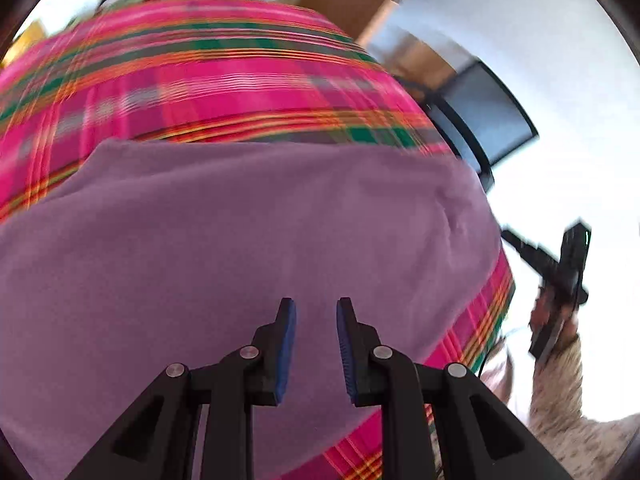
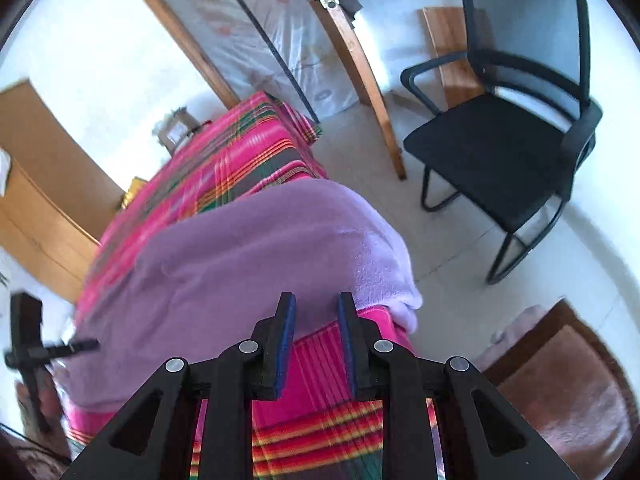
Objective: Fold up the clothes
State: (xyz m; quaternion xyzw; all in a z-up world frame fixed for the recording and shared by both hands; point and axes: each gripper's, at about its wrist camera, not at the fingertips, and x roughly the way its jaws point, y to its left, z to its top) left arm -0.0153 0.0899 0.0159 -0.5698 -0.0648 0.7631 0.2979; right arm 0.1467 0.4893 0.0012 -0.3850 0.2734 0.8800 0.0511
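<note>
Purple cloth lying on the bright checked counter, both grippers hanging over it with nothing in them.

The purple cloth (image 1: 240, 232) is spread flat over the counter (image 1: 200, 80), which wears a pink checked cover, and one corner (image 2: 404, 300) droops off the edge. It looks fuzzy, soft and light, so it will likely bend and sag when lifted; a loose edge or that drooping corner seems the best spot to pinch. The left gripper (image 1: 316, 344) floats over the middle of the cloth, its fingers a little apart and holding nothing. The right gripper (image 2: 316, 340) is near the cloth's edge, fingers also a little apart and holding nothing. A black chair (image 2: 508, 140) stands well apart on the floor, and nothing lies on top of the cloth.
</note>
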